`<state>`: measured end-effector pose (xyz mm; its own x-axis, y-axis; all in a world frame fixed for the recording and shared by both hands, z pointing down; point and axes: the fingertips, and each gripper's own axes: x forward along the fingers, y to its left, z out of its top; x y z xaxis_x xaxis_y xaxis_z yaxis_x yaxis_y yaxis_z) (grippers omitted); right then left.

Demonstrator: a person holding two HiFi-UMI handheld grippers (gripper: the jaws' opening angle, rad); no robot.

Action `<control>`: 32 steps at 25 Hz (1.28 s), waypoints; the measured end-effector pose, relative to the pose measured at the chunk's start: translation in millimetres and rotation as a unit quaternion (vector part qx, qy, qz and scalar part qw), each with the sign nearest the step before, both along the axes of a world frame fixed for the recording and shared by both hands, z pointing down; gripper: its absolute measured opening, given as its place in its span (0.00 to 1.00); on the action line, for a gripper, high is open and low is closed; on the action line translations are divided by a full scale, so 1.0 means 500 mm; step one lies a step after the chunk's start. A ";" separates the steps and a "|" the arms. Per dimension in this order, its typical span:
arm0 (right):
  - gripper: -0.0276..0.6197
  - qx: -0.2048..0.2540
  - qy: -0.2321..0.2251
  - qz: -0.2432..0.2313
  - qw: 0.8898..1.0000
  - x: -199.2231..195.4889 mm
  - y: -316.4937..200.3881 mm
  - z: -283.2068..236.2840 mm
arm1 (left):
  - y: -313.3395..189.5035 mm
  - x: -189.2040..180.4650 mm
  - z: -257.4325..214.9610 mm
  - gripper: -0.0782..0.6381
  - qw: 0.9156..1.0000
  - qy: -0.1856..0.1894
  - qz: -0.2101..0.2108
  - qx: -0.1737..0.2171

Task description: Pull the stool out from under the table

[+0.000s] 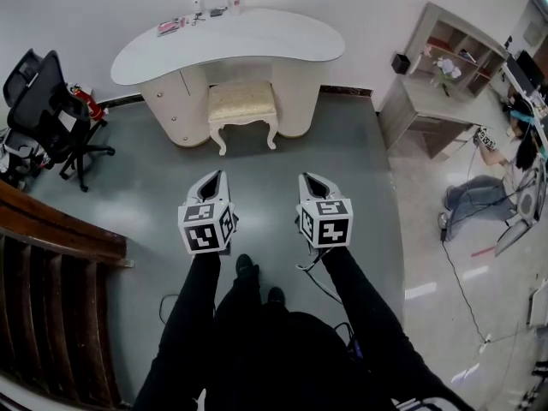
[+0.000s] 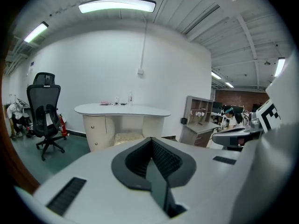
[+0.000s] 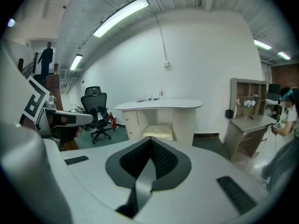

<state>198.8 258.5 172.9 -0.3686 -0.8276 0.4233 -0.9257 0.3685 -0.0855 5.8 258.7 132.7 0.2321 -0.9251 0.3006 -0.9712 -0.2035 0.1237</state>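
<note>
Both grippers are fully closed with nothing between their jaws. The left gripper [image 1: 214, 179] and the right gripper [image 1: 310, 181] are held side by side over the grey-green floor [image 1: 282, 157], tips pointing to 12 o'clock. Each gripper's own view shows its ribbed pads pressed together: left gripper [image 2: 151, 144], right gripper [image 3: 150, 143]. Neither touches anything. Below them, at 6 o'clock, are the person's black sleeves and shoes.

In the head view the stool [image 1: 243, 102] stands at 12 o'clock from the grippers, well apart from them. It has a cream cushion and curved white legs. It sits in the knee gap of the white kidney-shaped desk [image 1: 257, 37], its back part under the desktop and its front legs out on the floor. Both gripper views look straight toward the stool [image 2: 128, 136] [image 3: 158, 131] beneath the desk [image 2: 122, 109] [image 3: 159, 105].

Small items [image 1: 171, 26] lie on the desktop near its far edge. A black office chair [image 1: 43, 101] stands at 10 o'clock with a red fire extinguisher [image 1: 86, 103] just beside it. A grey shelf unit [image 1: 445, 58] stands at 2 o'clock, and a seated person [image 1: 501, 174] is at 3 o'clock. A dark wooden railing [image 1: 51, 229] runs at 8 o'clock.
</note>
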 end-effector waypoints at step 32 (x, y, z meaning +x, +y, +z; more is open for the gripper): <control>0.05 -0.152 0.072 0.032 0.985 -0.194 -0.585 0.327 | -0.600 -0.243 0.359 0.12 0.987 0.018 -0.003 -0.157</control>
<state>101.5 -33.9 336.6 -0.2387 -0.6734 0.6997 -0.9566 0.2873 -0.0498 -115.7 -41.2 312.2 0.2415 -0.7887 0.5654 -0.9665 -0.1429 0.2134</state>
